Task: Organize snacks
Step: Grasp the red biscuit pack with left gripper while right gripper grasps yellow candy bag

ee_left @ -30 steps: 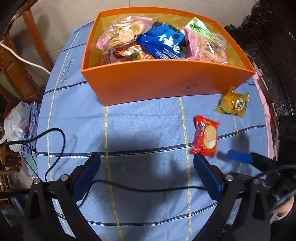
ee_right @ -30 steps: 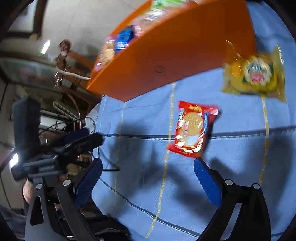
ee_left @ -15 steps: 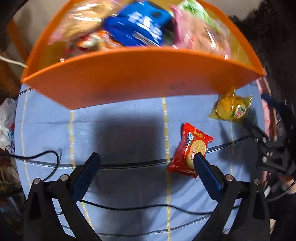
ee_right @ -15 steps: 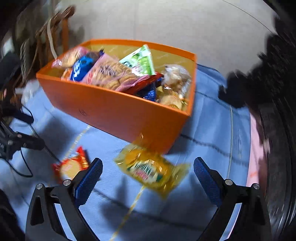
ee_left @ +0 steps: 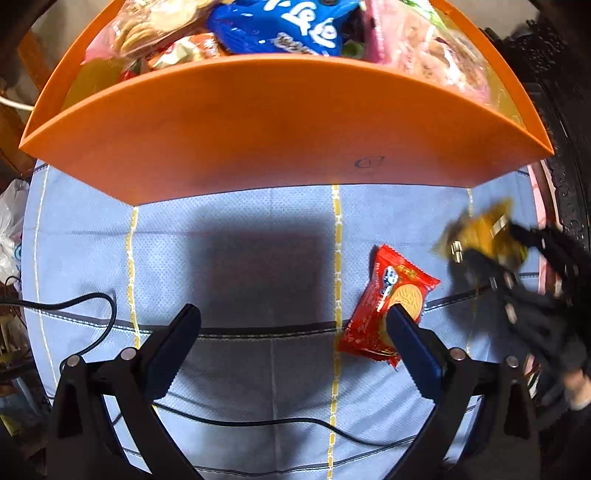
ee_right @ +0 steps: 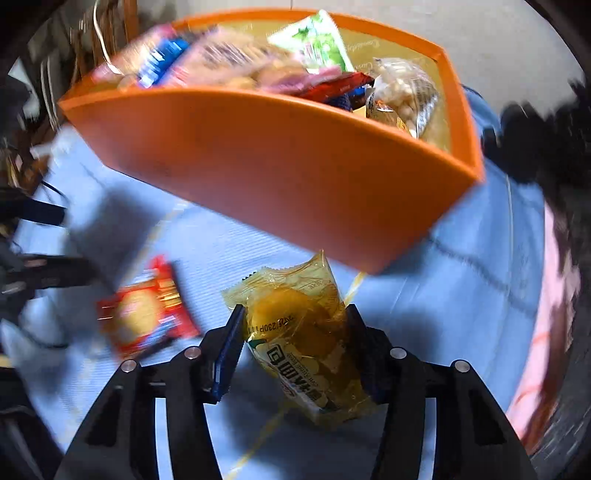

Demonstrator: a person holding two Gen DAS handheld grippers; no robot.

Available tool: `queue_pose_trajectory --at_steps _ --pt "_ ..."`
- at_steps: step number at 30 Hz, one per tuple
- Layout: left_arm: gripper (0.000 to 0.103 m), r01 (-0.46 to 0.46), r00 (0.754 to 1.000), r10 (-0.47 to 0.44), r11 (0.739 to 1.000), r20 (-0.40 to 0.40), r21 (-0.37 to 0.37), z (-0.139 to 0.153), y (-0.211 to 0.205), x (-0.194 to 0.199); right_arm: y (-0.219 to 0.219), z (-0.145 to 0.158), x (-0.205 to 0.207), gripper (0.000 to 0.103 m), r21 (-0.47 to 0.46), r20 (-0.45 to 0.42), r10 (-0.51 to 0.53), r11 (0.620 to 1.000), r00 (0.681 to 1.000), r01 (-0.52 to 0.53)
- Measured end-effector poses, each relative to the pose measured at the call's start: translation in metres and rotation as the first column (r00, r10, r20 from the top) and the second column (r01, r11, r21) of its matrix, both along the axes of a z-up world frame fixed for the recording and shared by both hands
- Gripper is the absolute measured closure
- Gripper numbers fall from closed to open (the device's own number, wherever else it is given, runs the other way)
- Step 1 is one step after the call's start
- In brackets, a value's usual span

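On the blue cloth [ee_left: 240,221] with its yellow stripes, an orange box [ee_left: 280,125] is seen filled with snack packets, among them a blue packet [ee_left: 280,26] near the middle and a green packet [ee_right: 314,44] toward the far side. Left of the box, a white plastic bag [ee_left: 11,229] is glimpsed at the cloth's edge, and a black cable [ee_left: 92,306] is trailed across the cloth toward the near side. Just before the box, the left gripper [ee_left: 291,325] is held pointing straight down with its jaws spread wide and nothing pressed between them. A red biscuit packet [ee_left: 384,302] is found lying flat on the cloth, overlapped in the left wrist view by the tip of that gripper's right-hand finger [ee_left: 410,339]; whether they touch cannot be told. Farther right, the right gripper [ee_right: 293,343] is seen with its jaws just drawn in, and a yellow snack packet [ee_right: 303,332] is clamped between its blue pads, close before the box's near wall. In the right wrist view the red packet is blurred and lies beside the yellow one. At the cloth's right edge, a pink strip [ee_right: 554,302] is shown.
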State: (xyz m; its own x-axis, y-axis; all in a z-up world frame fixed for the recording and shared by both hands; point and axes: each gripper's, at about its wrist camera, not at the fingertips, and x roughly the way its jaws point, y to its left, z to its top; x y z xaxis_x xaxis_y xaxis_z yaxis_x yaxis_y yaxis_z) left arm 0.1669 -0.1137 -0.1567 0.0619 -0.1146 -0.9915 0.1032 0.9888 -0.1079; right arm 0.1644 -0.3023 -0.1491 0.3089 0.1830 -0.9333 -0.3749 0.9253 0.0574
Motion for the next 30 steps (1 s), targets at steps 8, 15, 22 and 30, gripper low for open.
queue_pose_trajectory --at_steps 8,15,22,30 --pt "0.005 0.185 0.982 -0.186 0.982 0.026 0.021 -0.006 -0.044 -0.014 0.010 0.009 -0.091 0.049 0.088 -0.093 0.015 0.996 0.996 -0.007" --pt "0.005 0.313 0.945 -0.318 0.947 0.074 0.065 -0.016 -0.084 -0.028 -0.001 0.017 -0.103 0.049 0.108 -0.080 -0.063 0.992 0.995 0.071" --pt "0.043 0.327 0.941 -0.334 0.938 0.048 0.119 -0.036 -0.109 -0.017 -0.002 0.021 -0.110 0.048 0.123 -0.074 -0.103 0.986 0.992 0.112" --pt "0.059 0.299 0.945 -0.310 0.948 0.102 0.106 -0.027 -0.083 -0.025 -0.004 0.028 -0.107 0.047 0.138 -0.044 -0.128 0.981 0.991 0.133"
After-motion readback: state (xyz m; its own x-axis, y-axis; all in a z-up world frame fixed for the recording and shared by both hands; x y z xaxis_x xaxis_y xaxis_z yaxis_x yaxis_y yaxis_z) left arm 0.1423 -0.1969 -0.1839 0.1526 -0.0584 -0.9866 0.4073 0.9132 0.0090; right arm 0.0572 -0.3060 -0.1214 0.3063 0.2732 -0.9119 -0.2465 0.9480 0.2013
